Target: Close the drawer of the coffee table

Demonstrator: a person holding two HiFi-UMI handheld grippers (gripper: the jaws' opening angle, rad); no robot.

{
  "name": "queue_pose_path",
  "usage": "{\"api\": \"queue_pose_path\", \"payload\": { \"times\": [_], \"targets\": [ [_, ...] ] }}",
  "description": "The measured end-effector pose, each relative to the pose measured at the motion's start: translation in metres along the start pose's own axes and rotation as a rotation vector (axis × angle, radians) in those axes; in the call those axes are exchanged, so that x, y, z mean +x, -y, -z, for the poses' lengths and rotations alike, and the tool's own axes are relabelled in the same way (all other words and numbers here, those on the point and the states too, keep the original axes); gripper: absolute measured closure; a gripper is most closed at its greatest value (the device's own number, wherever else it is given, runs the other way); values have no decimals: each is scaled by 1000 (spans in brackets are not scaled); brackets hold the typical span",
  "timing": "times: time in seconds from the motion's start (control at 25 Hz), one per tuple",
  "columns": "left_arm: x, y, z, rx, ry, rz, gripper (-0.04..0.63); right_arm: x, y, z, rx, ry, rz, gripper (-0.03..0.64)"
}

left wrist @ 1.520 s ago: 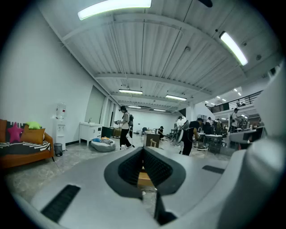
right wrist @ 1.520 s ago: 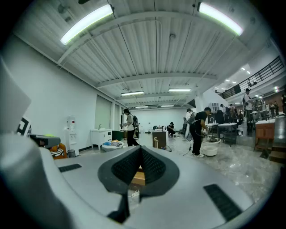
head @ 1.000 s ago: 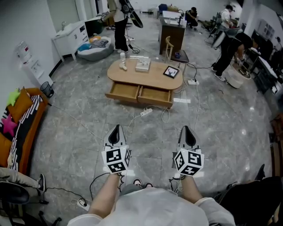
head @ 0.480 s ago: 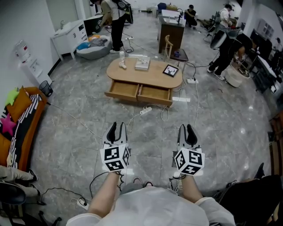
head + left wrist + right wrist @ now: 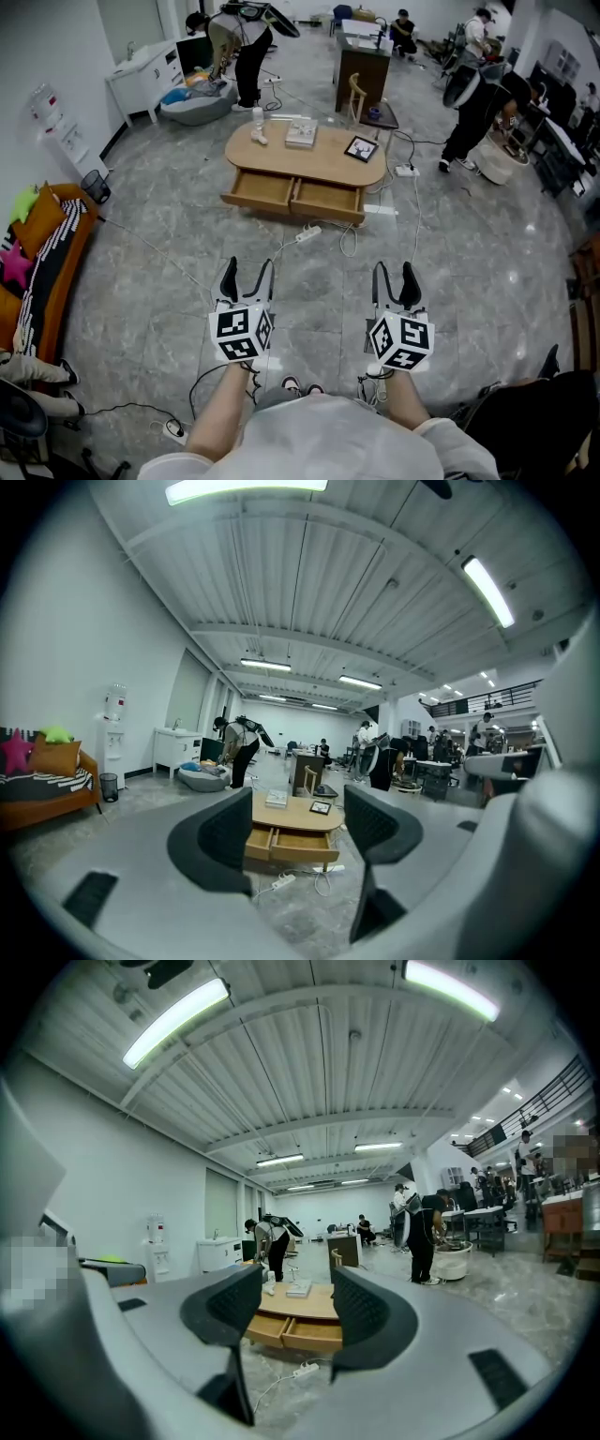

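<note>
An oval wooden coffee table (image 5: 307,155) stands a few steps ahead on the grey stone floor. Its two front drawers, left (image 5: 260,192) and right (image 5: 328,201), are pulled out side by side. The table also shows in the left gripper view (image 5: 286,825) and the right gripper view (image 5: 298,1314). My left gripper (image 5: 247,275) and right gripper (image 5: 394,276) are held level, well short of the table. Both have just been opening and stand open with nothing between the jaws.
A white power strip (image 5: 308,234) and loose cables lie on the floor before the table. A book (image 5: 302,137), a picture frame (image 5: 362,151) and a bottle (image 5: 258,120) sit on top. An orange sofa (image 5: 47,246) is at left. Several people stand behind.
Both grippers' jaws have gone from shut to open. The person behind the table at left has bent over and shifted left. The table looks slightly nearer.
</note>
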State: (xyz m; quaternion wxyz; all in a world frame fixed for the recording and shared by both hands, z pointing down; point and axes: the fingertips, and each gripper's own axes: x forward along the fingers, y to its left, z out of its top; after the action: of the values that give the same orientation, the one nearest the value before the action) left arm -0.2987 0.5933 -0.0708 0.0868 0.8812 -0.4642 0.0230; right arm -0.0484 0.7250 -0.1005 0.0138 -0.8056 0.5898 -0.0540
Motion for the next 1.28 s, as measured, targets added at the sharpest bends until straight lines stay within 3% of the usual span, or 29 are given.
{"api": "queue_pose_path", "payload": {
  "times": [0.52,0.96,1.28],
  "targets": [
    [2,0,6,24,-29,52,142,3,-6,9,-34,-32,2,228],
    [4,-4,8,17,-35,102,69,4,-14,10,-41,-27,7,95],
    [8,-19,14,3,-40,108,55,9,-20,19,-42,-33,19,54]
  ]
}}
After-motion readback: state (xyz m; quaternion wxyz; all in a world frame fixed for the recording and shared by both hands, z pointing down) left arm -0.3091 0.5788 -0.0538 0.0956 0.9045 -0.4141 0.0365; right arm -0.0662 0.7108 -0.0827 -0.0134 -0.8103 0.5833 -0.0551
